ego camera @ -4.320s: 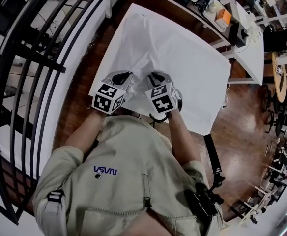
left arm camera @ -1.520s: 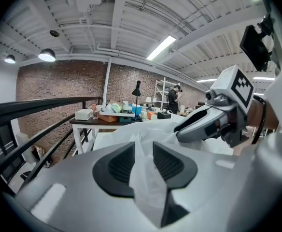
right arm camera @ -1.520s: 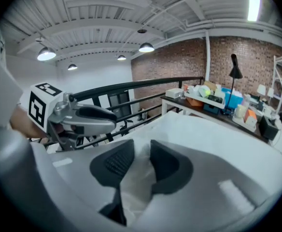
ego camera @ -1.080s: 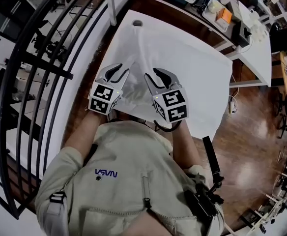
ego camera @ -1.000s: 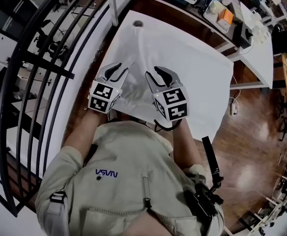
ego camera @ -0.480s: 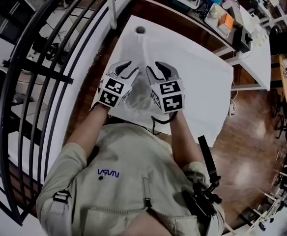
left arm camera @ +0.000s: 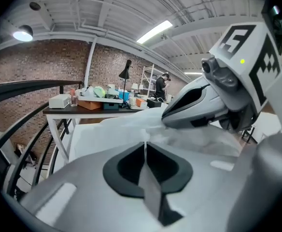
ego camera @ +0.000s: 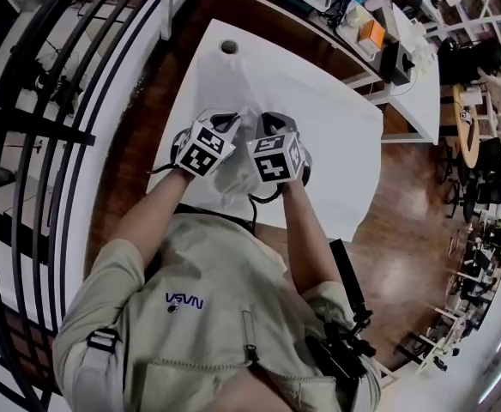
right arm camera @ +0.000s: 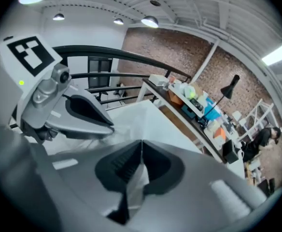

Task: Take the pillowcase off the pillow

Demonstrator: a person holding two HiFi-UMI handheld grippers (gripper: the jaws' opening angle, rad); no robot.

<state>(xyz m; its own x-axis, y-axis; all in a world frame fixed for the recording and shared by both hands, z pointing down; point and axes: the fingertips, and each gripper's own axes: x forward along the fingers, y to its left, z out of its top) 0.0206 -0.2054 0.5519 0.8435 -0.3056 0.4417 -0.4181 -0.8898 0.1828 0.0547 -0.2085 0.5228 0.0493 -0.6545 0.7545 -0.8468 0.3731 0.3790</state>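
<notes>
The head view looks down on the white tabletop (ego camera: 345, 136); the white pillowcase (ego camera: 244, 93) lies on it as a rumpled ridge that runs from the far side to the near edge; both claws stand side by side at its near end, close to each other. In this view the marker cubes (ego camera: 206, 147) cover the jaws, so it does not tell us how the jaws stand; white cloth on a white top also hides where the pillow ends, and we cannot tell it apart from the case.

The left gripper view gives what the head view hides; the left claw (left arm camera: 144, 146) has its jaws together, they have just been closing, and a thin fold of the pillowcase is pinched between the dark pads; more of the cloth rises just in front, and the other gripper shows at the right of the picture, above that cloth.

The right gripper view shows the same for the right claw (right arm camera: 141, 146); its jaws have just been closing and now meet on a white fold of the pillowcase, which hangs down between the pads; the left gripper shows at the left, just beside.

Only the two gripper views show the room at eye level: a black railing (right arm camera: 107, 52), and a desk lamp (right arm camera: 232, 83) on a crowded second table (right arm camera: 179, 98) behind the tabletop; only the head view shows the wooden floor (ego camera: 405, 230).
</notes>
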